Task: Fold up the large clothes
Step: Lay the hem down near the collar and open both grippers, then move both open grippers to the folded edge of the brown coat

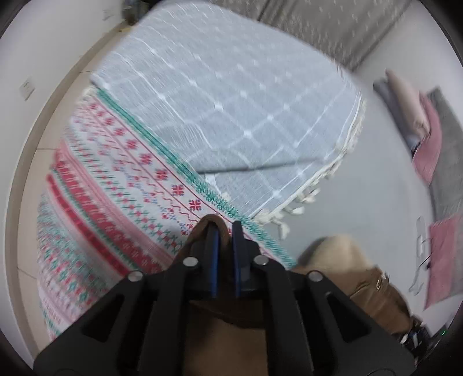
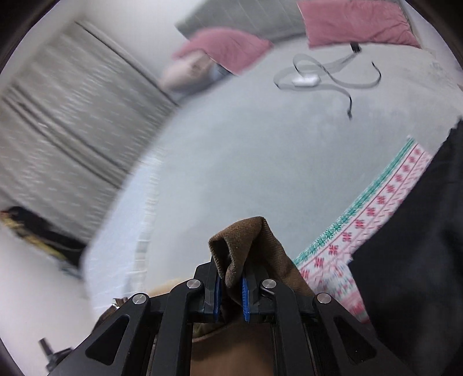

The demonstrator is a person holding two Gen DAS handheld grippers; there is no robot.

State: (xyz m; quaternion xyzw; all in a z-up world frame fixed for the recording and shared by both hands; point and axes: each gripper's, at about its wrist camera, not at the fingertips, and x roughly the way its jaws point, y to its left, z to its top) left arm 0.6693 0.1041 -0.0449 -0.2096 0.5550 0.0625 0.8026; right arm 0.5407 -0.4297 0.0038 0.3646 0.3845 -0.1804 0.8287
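Observation:
A brown garment (image 1: 225,341) hangs from both grippers above a grey bed. My left gripper (image 1: 225,231) is shut on a fold of the brown cloth, which wraps over its left finger. More of the garment, with a cream lining (image 1: 338,251), bunches at the lower right. My right gripper (image 2: 231,272) is shut on another edge of the brown garment (image 2: 246,240), whose fold sticks up between the blue pads (image 2: 245,298). The rest of the garment hangs below, out of sight.
A blue-grey checked blanket (image 1: 231,95) with fringe lies on a red-and-green patterned cloth (image 1: 115,179) on the bed. Pink and grey pillows (image 2: 356,20) lie at the bed's head. A grey strap with a white case (image 2: 306,79) lies on the sheet. Dark fabric (image 2: 411,260) fills the right.

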